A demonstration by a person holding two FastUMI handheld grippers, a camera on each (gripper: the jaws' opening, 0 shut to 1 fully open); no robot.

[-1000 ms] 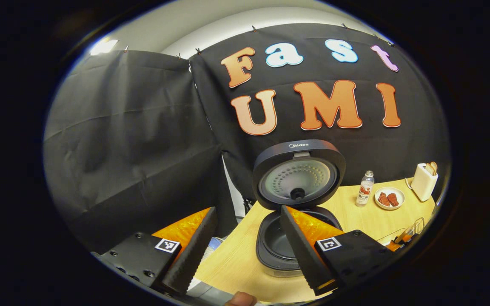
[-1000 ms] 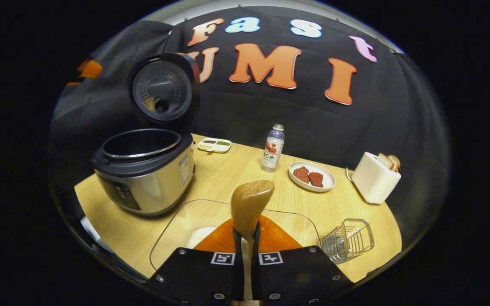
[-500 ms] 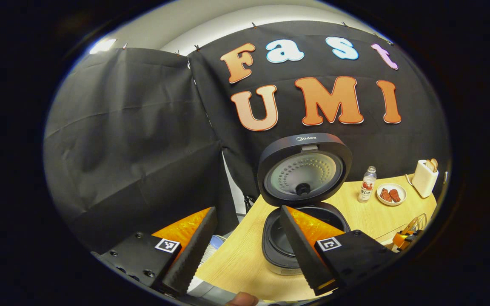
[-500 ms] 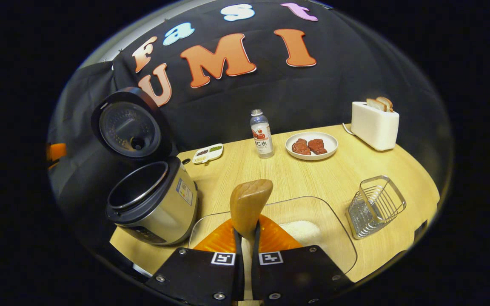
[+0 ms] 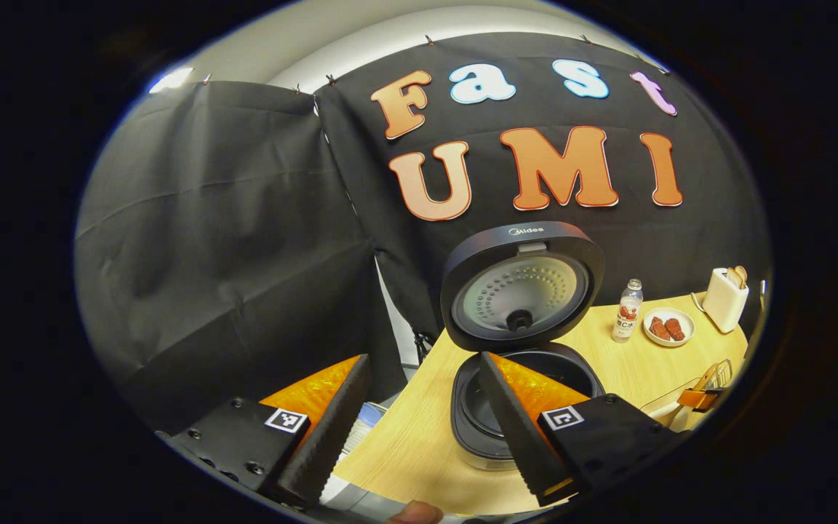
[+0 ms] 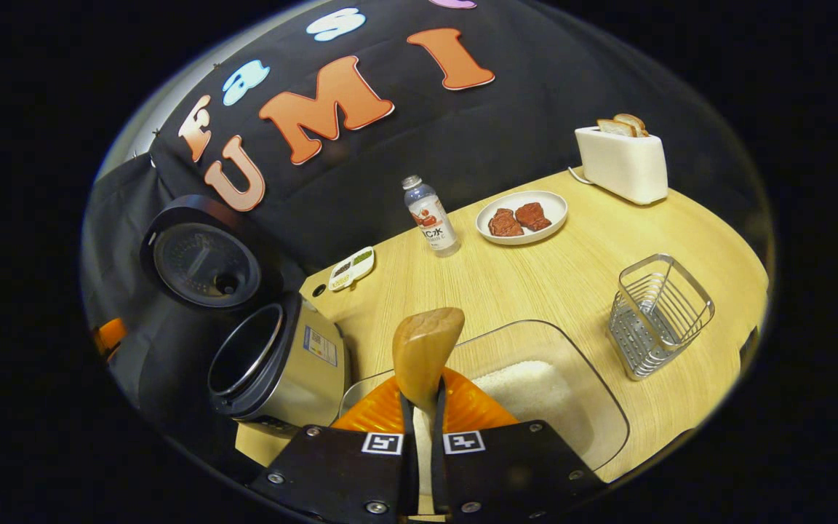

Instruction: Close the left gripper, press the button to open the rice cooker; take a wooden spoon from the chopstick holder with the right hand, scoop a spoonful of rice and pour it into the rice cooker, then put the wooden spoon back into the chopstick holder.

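Rice cooker [image 6: 273,364] open, "Midea" on its lid [image 5: 522,285]
Right gripper [image 6: 423,407] clamps wooden spoon [image 6: 424,349] above rice [image 6: 521,386]; left gripper [image 5: 419,415] wide apart, empty, at bench [image 6: 535,284] edge.

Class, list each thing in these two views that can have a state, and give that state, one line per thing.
rice cooker: lid up, pot open
wooden spoon: gripped, bowl up
right gripper: shut on the spoon
left gripper: open, holding nothing
glass tray: holds rice
chopstick holder: upright
toaster: bread in slots
bottle: upright, capped
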